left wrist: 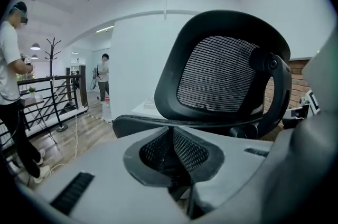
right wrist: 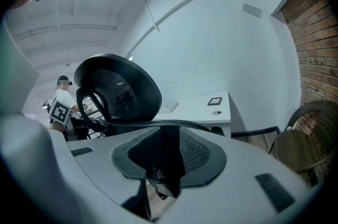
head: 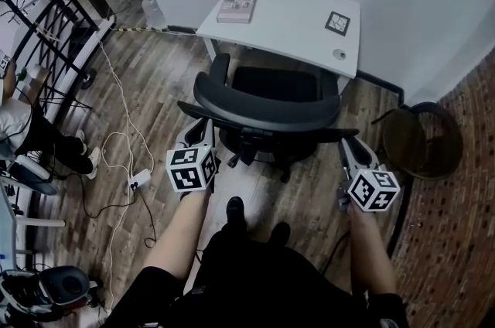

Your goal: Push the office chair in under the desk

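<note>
The office chair (head: pixel 267 108) stands on the wooden floor (head: pixel 166 79) on the open side of the white desk (head: pixel 290 13). Its back is turned away from the desk, and the front of its seat (head: pixel 278 83) is right at the desk's near edge. Most of the chair is out from under the desk.

The left gripper (head: pixel 203 131) is at the end of the chair's backrest that lies off the desk's left corner. In the left gripper view its pads (left wrist: pixel 193 151) come together at the tips, pinching the thin dark rim of the backrest (left wrist: pixel 153 125), with the mesh headrest (left wrist: pixel 222 75) rising just beyond.

The right gripper (head: pixel 349 152) is at the backrest's other end, off the desk's right corner. In the right gripper view its jaws stand apart with a dark gap between the pads (right wrist: pixel 198 151). The backrest rim runs into that gap, and the pads do not visibly press on it.

A book (head: pixel 237 5) lies on the desk's left part, and a square marker card (head: pixel 337 23) lies toward its right end. A round wicker seat (head: pixel 421 139) stands to the right of the desk, and white cables (head: pixel 116 152) trail over the floor to its left.
</note>
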Tool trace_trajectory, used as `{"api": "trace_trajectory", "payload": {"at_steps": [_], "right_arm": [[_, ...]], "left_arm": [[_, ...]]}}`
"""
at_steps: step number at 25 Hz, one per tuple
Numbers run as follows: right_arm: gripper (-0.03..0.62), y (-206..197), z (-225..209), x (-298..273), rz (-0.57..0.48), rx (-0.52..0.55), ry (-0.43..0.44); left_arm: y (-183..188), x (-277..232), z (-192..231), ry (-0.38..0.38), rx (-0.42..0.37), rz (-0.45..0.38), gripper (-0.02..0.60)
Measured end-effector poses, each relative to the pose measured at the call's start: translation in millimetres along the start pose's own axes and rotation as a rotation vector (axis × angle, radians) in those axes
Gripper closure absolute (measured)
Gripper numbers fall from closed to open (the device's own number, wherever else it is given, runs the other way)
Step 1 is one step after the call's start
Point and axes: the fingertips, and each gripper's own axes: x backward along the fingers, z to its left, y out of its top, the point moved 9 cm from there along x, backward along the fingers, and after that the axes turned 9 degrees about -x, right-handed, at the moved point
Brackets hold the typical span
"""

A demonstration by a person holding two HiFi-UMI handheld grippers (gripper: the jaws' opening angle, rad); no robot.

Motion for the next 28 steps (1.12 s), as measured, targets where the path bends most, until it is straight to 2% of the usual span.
{"api": "trace_trajectory", "payload": {"at_steps": [11,23,28], "right_arm": [[0.494,-10,39,-25,0.008,-0.006,-0.038],[0.530,-14,60,-43,0.002,-0.018,-0.078],[0.511,-15,67,-48,-0.022,-0.034,-0.127]], "left_arm": [[12,-33,50,-0.010,0.012,0.005,0.558],[20,-59,78,-0.018,0.006,-0.003,0.571],[22,-62,85,-0.074,-0.017,-0.005,0.572]]}}
